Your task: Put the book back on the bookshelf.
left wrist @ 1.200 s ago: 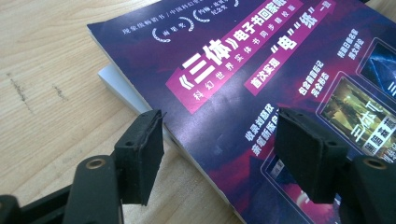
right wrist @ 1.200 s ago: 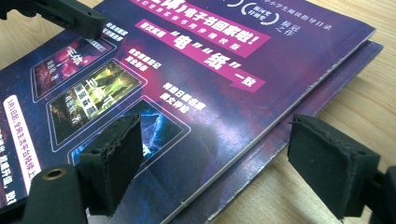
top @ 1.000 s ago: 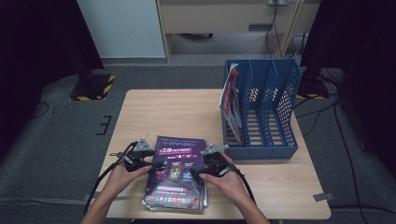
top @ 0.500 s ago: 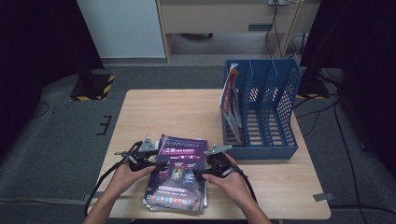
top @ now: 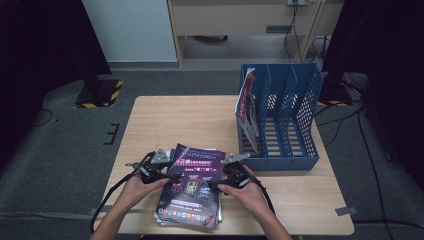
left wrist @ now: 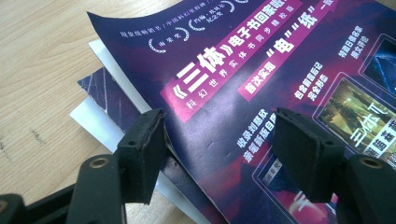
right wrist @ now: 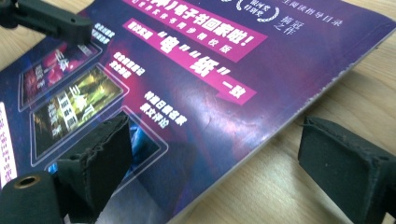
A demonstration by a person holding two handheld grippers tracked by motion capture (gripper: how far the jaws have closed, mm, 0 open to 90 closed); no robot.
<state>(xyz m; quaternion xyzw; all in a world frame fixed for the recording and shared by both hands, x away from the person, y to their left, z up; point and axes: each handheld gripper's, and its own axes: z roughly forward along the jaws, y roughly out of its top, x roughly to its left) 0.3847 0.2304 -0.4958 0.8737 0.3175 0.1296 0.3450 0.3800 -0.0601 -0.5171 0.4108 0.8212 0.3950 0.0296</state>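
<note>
The purple magazine (top: 192, 182) was lain on top of a small stack (left wrist: 100, 100) at the near edge of the wooden table (top: 170, 120). The left gripper (left wrist: 219, 140) was held with its 2 jaws spread, 1 at the magazine's left edge and 1 over its cover. The right gripper (right wrist: 233, 158) had just been opening, its jaws straddling the right edge unpressed.

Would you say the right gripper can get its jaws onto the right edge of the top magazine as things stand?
Probably yes. The right gripper has just been opening its jaws, and they straddle the edge of the top magazine: one over the cover, one over the bare table. Nothing lies between them and that edge.
</note>
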